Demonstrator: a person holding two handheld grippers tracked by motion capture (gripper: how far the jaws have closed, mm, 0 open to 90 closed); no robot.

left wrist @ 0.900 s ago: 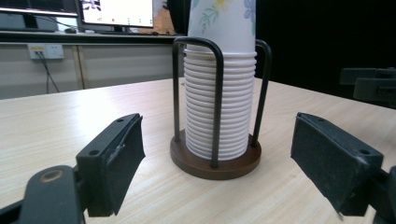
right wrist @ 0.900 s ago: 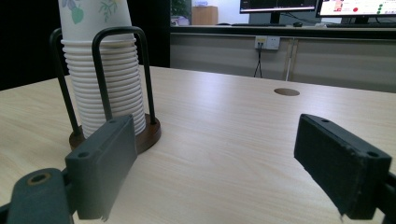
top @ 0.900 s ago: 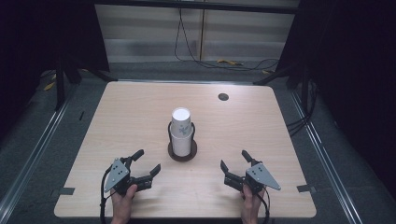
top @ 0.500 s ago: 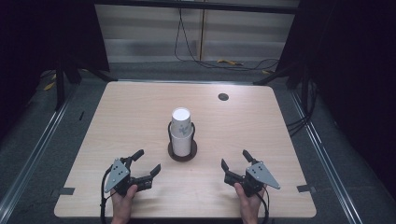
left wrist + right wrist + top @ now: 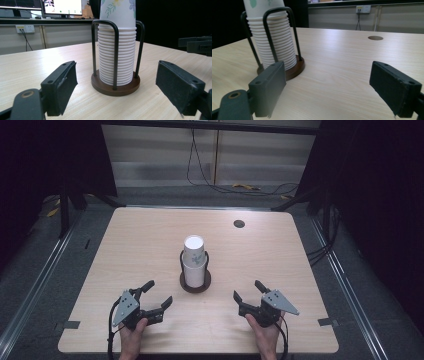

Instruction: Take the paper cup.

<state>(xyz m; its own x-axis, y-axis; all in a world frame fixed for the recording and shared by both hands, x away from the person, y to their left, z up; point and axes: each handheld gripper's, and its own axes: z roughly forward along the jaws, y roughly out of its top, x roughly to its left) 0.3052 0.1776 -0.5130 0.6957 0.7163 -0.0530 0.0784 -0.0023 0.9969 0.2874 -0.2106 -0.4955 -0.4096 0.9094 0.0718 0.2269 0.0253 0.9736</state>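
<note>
No readable text, brand or no. anywhere. Cups (image 5: pixel 117 47) carry a flower print, no words. Monitor (image 5: pixel 62 7), upper left of left gripper view, is lit but its content is too small & blurred to read. Wall socket (image 5: pixel 25 29) below it has no legible marking; same for socket (image 5: pixel 363 9) at top of right gripper view

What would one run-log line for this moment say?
left gripper: open, empty | right gripper: open, empty | cup stack: upright in holder, untouched
</note>
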